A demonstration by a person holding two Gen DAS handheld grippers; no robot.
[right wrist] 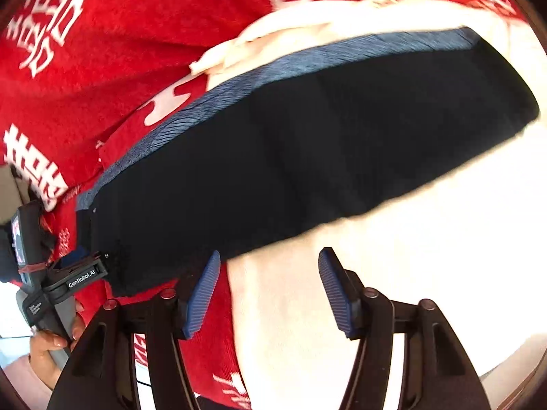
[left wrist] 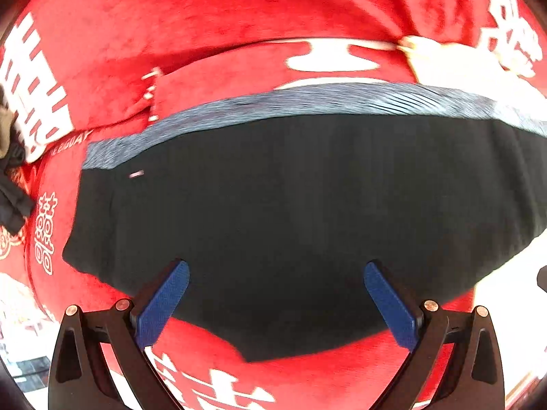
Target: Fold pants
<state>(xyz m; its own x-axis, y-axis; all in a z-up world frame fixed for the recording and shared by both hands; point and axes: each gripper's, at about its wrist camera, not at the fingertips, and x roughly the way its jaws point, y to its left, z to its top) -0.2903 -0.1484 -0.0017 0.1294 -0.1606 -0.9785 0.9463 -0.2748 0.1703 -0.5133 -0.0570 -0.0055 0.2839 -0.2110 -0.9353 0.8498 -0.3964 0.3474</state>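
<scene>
- We held the left gripper [left wrist: 276, 294] and right gripper [right wrist: 268, 288] spread apart, nothing between the pads.
- We judged the black pants [left wrist: 290, 205] at frame centre needed edges squared to the waistband [left wrist: 307, 100].

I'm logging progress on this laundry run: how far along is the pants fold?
Done: the dark pants lie folded into a compact block on the red blanket, grey-blue waistband along the far edge. In hand: nothing; the left gripper and right gripper both stand open with nothing between the pads. Left: perhaps one more fold or some smoothing; blur hides any creases.
</scene>
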